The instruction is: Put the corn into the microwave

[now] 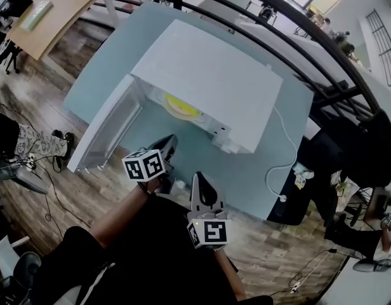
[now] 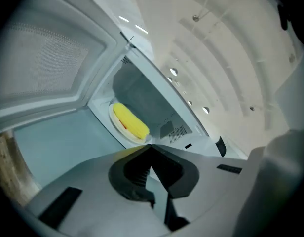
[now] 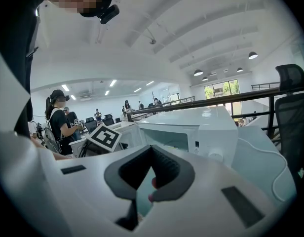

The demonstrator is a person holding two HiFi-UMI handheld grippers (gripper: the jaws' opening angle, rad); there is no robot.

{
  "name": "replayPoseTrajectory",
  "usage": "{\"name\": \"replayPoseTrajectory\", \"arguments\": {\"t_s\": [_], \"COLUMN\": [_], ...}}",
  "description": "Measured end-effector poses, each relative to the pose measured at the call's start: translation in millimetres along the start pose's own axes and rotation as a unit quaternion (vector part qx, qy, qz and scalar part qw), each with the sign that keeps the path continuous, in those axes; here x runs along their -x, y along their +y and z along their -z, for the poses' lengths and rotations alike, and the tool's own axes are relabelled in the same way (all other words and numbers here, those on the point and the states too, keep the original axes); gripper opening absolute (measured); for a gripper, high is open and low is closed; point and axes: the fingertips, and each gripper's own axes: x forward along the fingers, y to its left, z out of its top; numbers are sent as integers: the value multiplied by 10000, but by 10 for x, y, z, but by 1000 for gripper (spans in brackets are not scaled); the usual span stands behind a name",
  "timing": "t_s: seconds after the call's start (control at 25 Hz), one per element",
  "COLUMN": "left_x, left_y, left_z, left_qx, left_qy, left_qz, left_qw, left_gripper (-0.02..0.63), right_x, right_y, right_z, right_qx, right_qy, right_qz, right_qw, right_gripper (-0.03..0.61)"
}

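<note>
Corn [image 2: 131,121] is seen lying on a white plate [image 2: 111,116] inside the microwave [image 1: 214,84], whose door [image 1: 106,129] is swung open to the left over the pale blue table [image 1: 113,56]. The left gripper [image 2: 151,146] is held near the open cavity, with its 2 jaws closed together and nothing gripped between them. The right gripper [image 3: 152,147] is held nearer and to the right of the left one, its jaws likewise pressed together and empty, well apart from the corn.
</note>
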Motion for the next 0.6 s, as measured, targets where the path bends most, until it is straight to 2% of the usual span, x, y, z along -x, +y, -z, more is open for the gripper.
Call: {"name": "replayPoseTrajectory", "arguments": {"t_s": [0.16, 0.32, 0.6], "left_x": [247, 501, 833], "left_y": [-251, -502, -819], "left_z": [-52, -41, -97], "left_qx": [-809, -1600, -2498], "left_qy": [-117, -255, -532], "left_qz": [191, 373, 562], "left_qw": [9965, 9861, 9652], "left_gripper": [2, 2, 2], "right_x": [86, 192, 290], "right_y": [24, -2, -60], "right_z": [-27, -37, -127], "right_qx": [-14, -42, -77], "right_qy": [-97, -212, -486], "right_qz": [-5, 46, 183], "right_qw": [10000, 9998, 9986], "right_gripper": [9, 9, 9]}}
